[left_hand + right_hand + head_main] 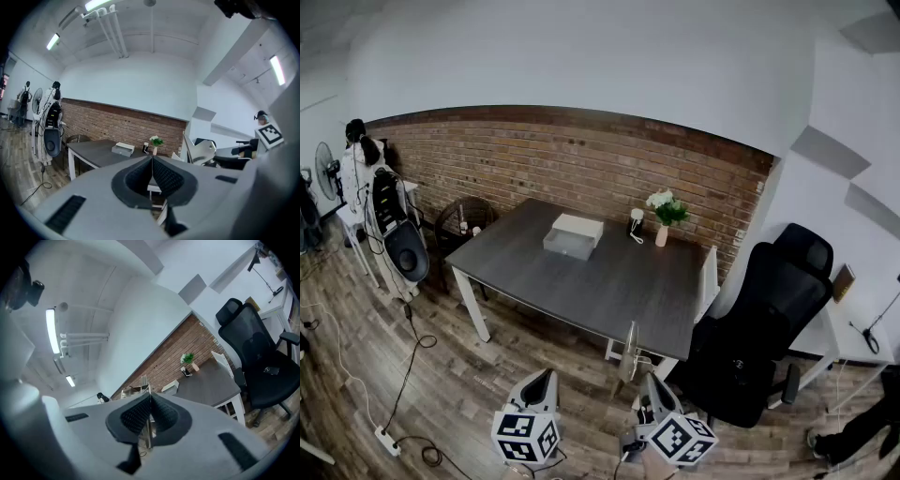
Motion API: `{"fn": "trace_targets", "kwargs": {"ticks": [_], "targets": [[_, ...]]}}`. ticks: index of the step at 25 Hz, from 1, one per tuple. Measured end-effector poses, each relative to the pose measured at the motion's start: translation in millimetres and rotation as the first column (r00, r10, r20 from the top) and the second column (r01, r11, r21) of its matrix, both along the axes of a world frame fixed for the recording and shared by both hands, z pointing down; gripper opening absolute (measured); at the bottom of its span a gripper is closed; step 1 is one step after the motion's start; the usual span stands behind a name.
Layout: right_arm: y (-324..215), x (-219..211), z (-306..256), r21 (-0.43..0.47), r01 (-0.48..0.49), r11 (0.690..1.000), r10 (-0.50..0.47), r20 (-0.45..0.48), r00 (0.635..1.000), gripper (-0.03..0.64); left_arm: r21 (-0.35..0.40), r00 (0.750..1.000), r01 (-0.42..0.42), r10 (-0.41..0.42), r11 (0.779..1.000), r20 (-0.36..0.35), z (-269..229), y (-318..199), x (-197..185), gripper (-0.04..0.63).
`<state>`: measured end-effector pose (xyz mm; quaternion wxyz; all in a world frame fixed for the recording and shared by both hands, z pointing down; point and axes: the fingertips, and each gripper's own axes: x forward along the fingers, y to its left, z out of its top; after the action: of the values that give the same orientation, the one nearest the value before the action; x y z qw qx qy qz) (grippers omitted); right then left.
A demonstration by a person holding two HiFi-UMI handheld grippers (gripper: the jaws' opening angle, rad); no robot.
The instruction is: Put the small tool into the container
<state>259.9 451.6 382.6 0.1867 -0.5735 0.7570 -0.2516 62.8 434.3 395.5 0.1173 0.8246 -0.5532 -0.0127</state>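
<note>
One small tool, likely the white-and-black item beside the flower vase, sits near the grey box container on the dark table, well away from me. My left gripper and right gripper are both closed and empty; I should step close and open the right one before reaching.

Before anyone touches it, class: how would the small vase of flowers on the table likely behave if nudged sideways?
The vase looks narrow under a wide bunch of flowers, so it would probably tip rather than slide. It looks small, so likely light. Possibly fragile, though its material cannot be told.
</note>
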Motion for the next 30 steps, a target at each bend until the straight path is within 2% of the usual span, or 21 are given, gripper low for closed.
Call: {"fn": "trace_targets", "kwargs": {"ticks": [5,11,23,30], "targets": [[4,0,4,-0.018,0.016,1.0,-0.016,0.0,1.0,0.005,-0.026,1.0,0.004,-0.004,1.0,-0.004,7,4,4,0.006],[-4,-11,4,-0.019,0.05,0.999,-0.051,-0.028,0.998,0.005,-0.011,1.0,0.012,-0.012,1.0,-0.004,3,-4,-3,0.006],[-41,-56,18,-0.058,0.035,0.998,-0.037,-0.035,0.999,0.006,-0.011,1.0,0.012,-0.012,1.0,-0.004,8,-43,-56,0.006],[-58,-72,28,-0.085,0.027,0.996,-0.03,-0.032,0.999,0.006,-0.039,1.0,0.022,-0.023,0.999,-0.019,18,-75,-80,0.006]]}}
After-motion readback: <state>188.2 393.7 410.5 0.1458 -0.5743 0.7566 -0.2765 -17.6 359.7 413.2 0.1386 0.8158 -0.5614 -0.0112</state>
